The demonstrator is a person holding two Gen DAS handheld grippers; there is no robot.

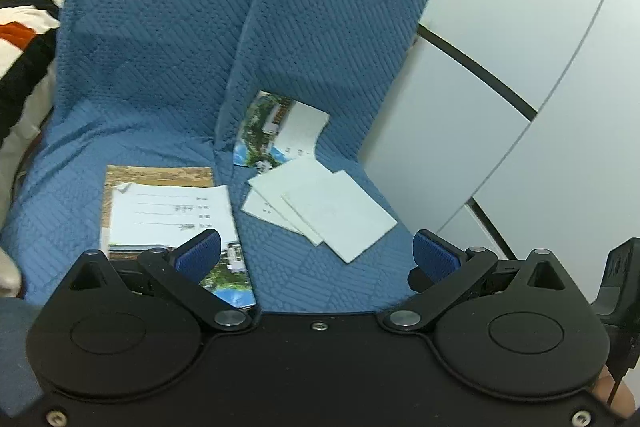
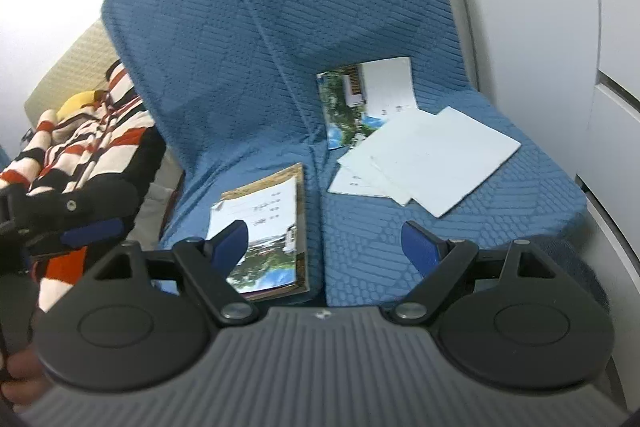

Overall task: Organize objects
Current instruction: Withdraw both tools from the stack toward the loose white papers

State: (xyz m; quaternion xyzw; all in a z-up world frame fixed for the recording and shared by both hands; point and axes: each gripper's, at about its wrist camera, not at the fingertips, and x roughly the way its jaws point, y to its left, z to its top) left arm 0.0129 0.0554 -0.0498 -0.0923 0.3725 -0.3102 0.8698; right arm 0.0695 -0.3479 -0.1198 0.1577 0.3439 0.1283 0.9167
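Hovering with jaws spread and empty, left gripper (image 1: 316, 251) and right gripper (image 2: 324, 243) should pinch the loose white sheets (image 1: 320, 209) by an edge, squaring them onto the booklet stack (image 1: 172, 215).

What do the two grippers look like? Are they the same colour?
Nearly. The left gripper has a black body with two round discs, black link arms with silver pins, and blue ribbed pads. The right gripper has the same shape, but its middle plate is grey and ridged.
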